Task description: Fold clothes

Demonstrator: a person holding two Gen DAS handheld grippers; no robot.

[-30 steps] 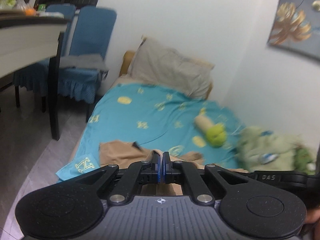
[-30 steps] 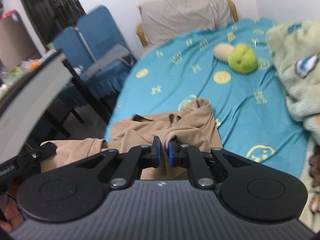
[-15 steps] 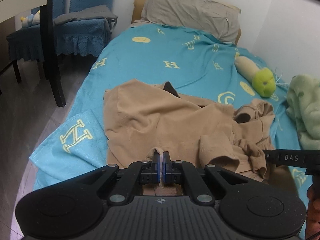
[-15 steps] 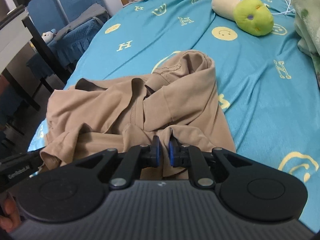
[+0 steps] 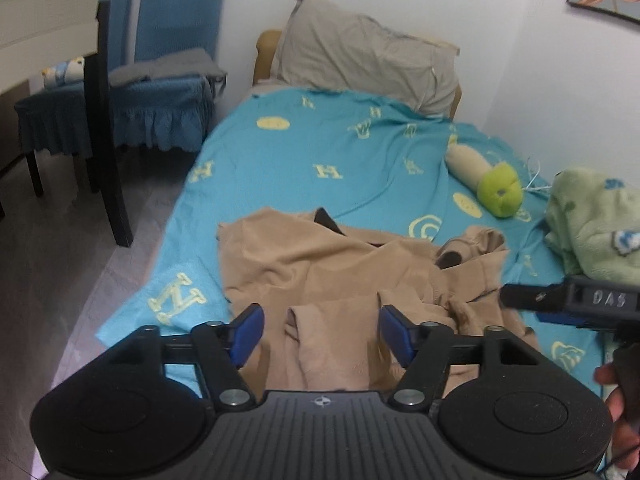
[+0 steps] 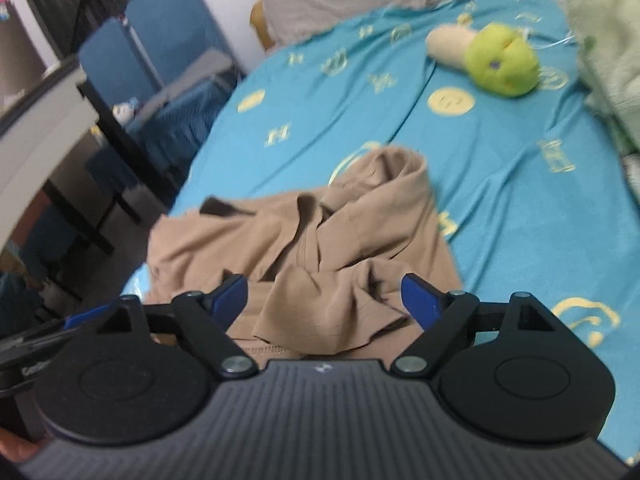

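Observation:
A tan garment (image 5: 340, 272) lies crumpled on the near end of the bed with the turquoise sheet (image 5: 312, 152); it also shows in the right wrist view (image 6: 320, 248). My left gripper (image 5: 320, 330) is open and empty, just above the garment's near edge, with a fold of cloth lying between the blue pads (image 5: 248, 330). My right gripper (image 6: 326, 300) is open and empty over the garment's near right part. The right gripper's side shows in the left wrist view (image 5: 568, 300).
A green and beige plush toy (image 5: 492, 184) lies on the bed's far right, beside a pale green blanket (image 5: 592, 220). A grey pillow (image 5: 368, 48) leans at the head. Blue-covered chairs (image 5: 160, 80) and a dark-legged table (image 5: 104, 120) stand left of the bed.
Both grippers were shut on the tan garment and have opened, letting it drop onto the bed. Both have pulled back a little toward the bed's near end.

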